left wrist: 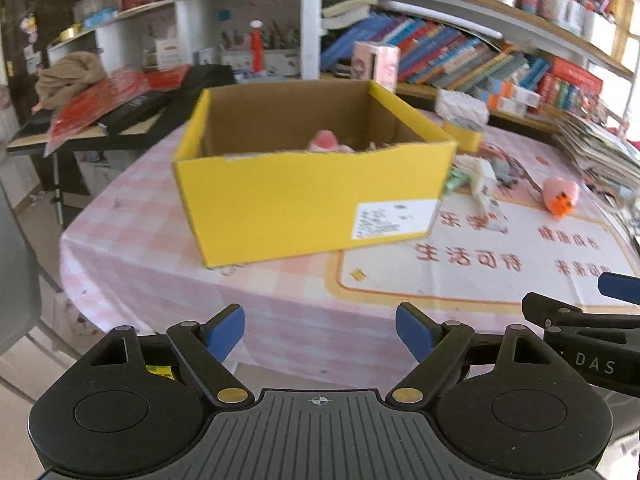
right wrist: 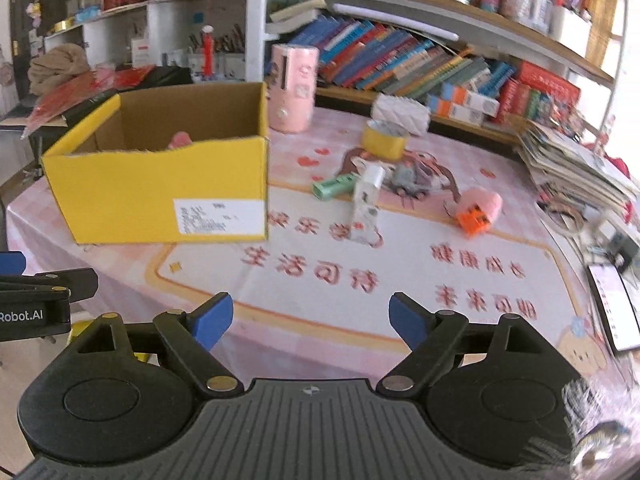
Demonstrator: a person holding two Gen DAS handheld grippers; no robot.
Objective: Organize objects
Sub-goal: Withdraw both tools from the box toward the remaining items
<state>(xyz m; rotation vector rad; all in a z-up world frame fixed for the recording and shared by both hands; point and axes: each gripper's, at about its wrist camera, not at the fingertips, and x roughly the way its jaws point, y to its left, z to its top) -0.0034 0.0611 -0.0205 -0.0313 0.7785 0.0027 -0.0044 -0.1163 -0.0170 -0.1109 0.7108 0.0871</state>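
Observation:
An open yellow cardboard box (left wrist: pixel 312 196) (right wrist: pixel 160 192) stands on the pink tablecloth with a pink item (left wrist: pixel 326 140) inside. Right of it lie a green item (right wrist: pixel 334 186), a white tube-like box (right wrist: pixel 366 204), a grey toy (right wrist: pixel 408 178), a pink-and-orange toy (right wrist: pixel 478 208) (left wrist: pixel 560 194) and a yellow tape roll (right wrist: pixel 384 138). My left gripper (left wrist: pixel 320 332) is open and empty, near the table's front edge. My right gripper (right wrist: pixel 310 322) is open and empty over the front of the mat.
A pink cylinder (right wrist: pixel 294 88) and a white tissue pack (right wrist: pixel 400 112) stand behind the items. A stack of papers (right wrist: pixel 576 168) and a tablet (right wrist: pixel 614 308) lie at the right. Bookshelves (right wrist: pixel 420 64) line the back. A cluttered black side table (left wrist: pixel 100 120) is at the left.

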